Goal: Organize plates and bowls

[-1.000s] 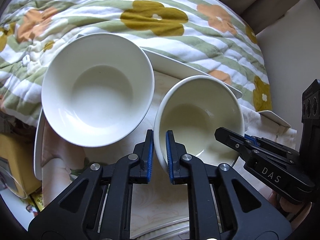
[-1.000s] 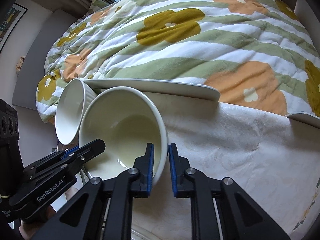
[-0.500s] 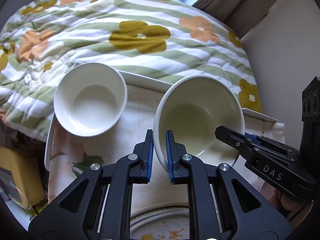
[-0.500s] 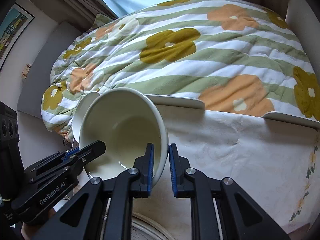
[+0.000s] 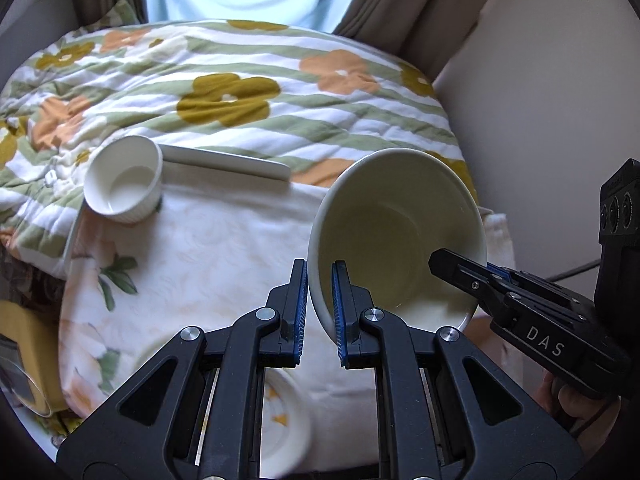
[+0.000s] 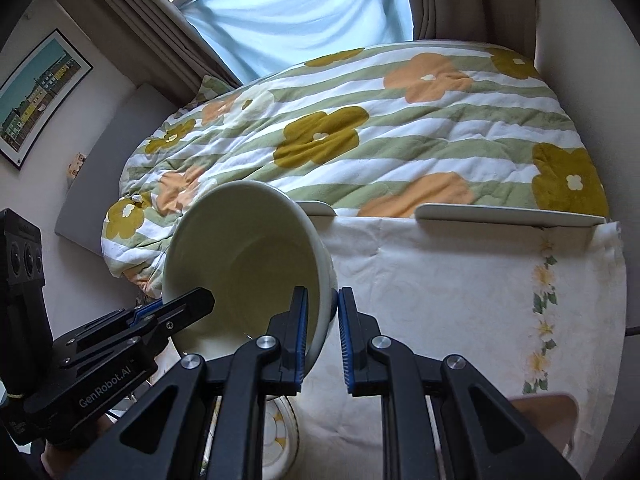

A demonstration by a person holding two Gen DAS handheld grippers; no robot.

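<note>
Both grippers, left [image 5: 320, 280] and right [image 6: 322, 312], have their jaws clamped on opposite rims of one cream bowl [image 5: 400, 240], sharing its weight above the tabletop [image 5: 224, 240].

Colours and patterns as I see them from my 2 wrist views

I log: cream bowl [image 5: 400, 236]; white ribbed ramekin [image 5: 124, 184]; quilt [image 5: 240, 80] in green-and-white stripes with mustard and orange flowers; ivory cloth [image 6: 460, 280] edged with yellow blooms; black grippers with blue pads [image 5: 338, 312]; pale blue curtain [image 6: 304, 12].
</note>
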